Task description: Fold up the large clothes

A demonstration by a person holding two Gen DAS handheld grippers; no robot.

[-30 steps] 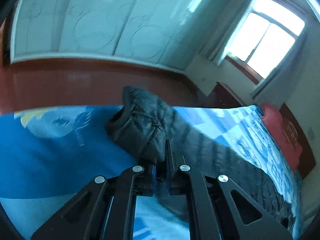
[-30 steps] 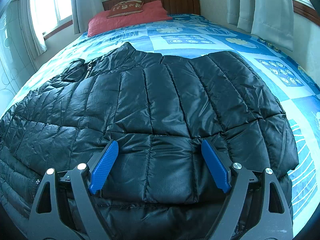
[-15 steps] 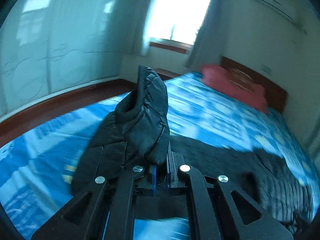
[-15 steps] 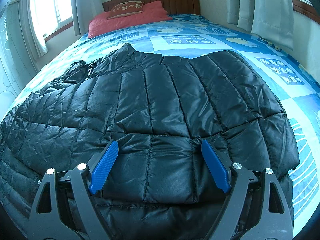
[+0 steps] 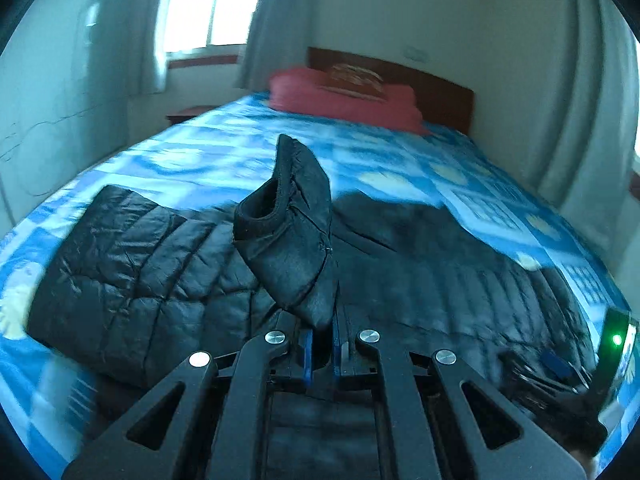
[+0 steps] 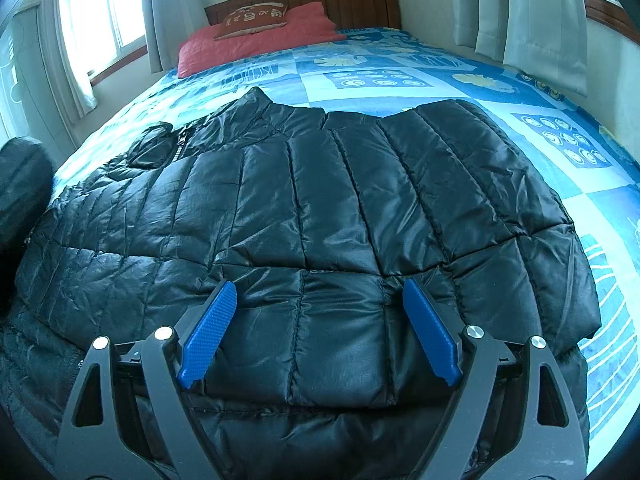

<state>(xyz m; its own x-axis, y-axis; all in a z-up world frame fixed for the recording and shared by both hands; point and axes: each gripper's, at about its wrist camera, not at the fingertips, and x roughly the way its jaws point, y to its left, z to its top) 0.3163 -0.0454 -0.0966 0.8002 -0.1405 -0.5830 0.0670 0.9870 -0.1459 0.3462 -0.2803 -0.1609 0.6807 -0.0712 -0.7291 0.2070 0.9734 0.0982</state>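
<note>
A black quilted puffer jacket lies spread on the bed, collar toward the headboard. My left gripper is shut on the jacket's sleeve cuff, which stands up in front of it above the jacket body. My right gripper is open, its blue pads resting over the jacket's lower hem, holding nothing. The right gripper's body shows at the far right of the left wrist view.
The bed has a blue patterned sheet, a red pillow and a wooden headboard. Curtains hang on the right wall, a window on the left. A wardrobe stands left.
My left gripper has swung the held sleeve cuff round from facing the wardrobe to facing the headboard, bringing it over the jacket body. My right gripper has stayed still and open.
</note>
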